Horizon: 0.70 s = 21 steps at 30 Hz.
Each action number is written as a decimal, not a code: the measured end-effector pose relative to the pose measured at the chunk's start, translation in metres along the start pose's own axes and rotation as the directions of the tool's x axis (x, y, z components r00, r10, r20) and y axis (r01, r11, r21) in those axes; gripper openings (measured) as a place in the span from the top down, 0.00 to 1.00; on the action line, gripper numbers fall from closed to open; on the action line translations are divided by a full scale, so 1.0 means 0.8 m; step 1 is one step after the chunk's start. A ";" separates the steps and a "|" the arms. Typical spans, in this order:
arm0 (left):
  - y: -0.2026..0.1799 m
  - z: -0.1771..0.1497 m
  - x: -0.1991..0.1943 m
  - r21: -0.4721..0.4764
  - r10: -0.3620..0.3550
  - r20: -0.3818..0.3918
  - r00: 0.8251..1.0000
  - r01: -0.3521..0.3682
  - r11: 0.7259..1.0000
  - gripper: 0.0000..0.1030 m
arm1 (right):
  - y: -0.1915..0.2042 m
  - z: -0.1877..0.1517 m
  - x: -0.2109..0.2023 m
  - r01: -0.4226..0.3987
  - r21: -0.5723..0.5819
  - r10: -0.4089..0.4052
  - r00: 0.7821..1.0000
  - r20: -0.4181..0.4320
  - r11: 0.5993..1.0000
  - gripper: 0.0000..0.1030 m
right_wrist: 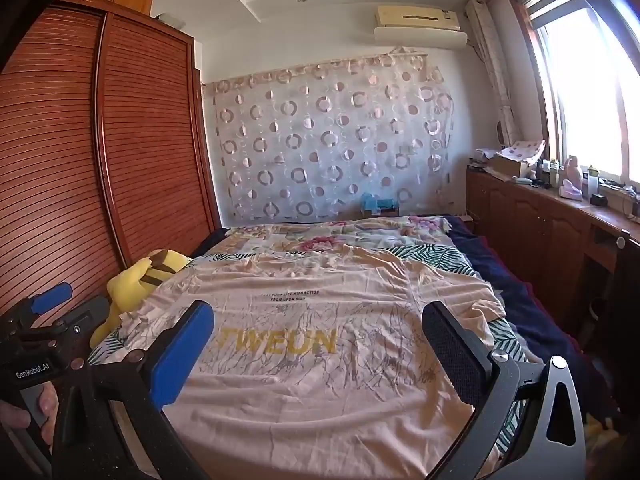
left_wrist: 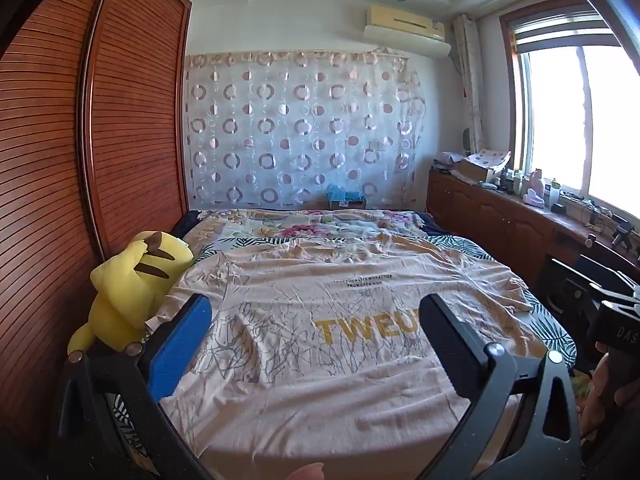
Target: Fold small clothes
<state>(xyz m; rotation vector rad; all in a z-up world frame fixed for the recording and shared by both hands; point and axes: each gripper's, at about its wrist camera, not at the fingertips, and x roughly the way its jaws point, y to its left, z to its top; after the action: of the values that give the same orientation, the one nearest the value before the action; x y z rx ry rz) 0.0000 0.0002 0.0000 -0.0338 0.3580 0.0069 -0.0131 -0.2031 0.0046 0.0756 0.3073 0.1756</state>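
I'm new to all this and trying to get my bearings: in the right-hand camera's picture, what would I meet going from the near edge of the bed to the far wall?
Pink T-shirt lying flat → leaf-print sheet → floral quilt → small blue item → circle-patterned curtain on the far wall.

Two black hand-held tools, left gripper (left_wrist: pixel 314 334) and right gripper (right_wrist: pixel 318 340). On each, jaws of black angular struts with triangular cut-outs and silver round screws; blue ribbed pad on one finger (left_wrist: pixel 180 346), dark textured pad on the other. White "GenRobot.AI" lettering on the left body. Bare hand (right_wrist: pixel 38 414) around its grip.
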 end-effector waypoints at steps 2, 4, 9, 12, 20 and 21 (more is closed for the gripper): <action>0.001 0.000 0.000 0.001 -0.001 0.000 1.000 0.001 1.000 0.00 | 0.001 -0.001 0.000 -0.004 -0.001 0.004 1.000 -0.004 1.000 0.00; 0.001 0.000 0.000 0.005 0.003 0.004 1.000 -0.003 1.000 0.00 | 0.001 -0.001 0.000 -0.006 -0.003 0.006 1.000 -0.005 1.000 0.00; 0.001 0.000 0.000 0.006 0.004 0.003 1.000 -0.004 1.000 0.00 | -0.004 0.001 0.000 0.005 0.001 -0.005 1.000 0.000 1.000 0.00; -0.001 0.002 -0.002 0.006 0.002 0.003 1.000 -0.002 1.000 0.00 | -0.005 0.002 0.003 0.005 0.000 -0.005 1.000 -0.001 1.000 0.00; 0.000 0.000 -0.002 0.011 0.001 0.010 1.000 -0.001 1.000 0.00 | -0.001 0.002 -0.005 0.009 0.001 -0.009 1.000 0.004 1.000 0.00; 0.000 0.000 -0.002 0.012 0.000 0.009 1.000 0.000 1.000 0.00 | -0.001 0.002 -0.006 0.008 0.001 -0.008 1.000 0.004 1.000 0.00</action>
<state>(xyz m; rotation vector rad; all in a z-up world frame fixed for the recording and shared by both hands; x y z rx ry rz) -0.0011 0.0003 0.0007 -0.0218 0.3495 0.0046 -0.0168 -0.2046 0.0075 0.0758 0.3040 0.1676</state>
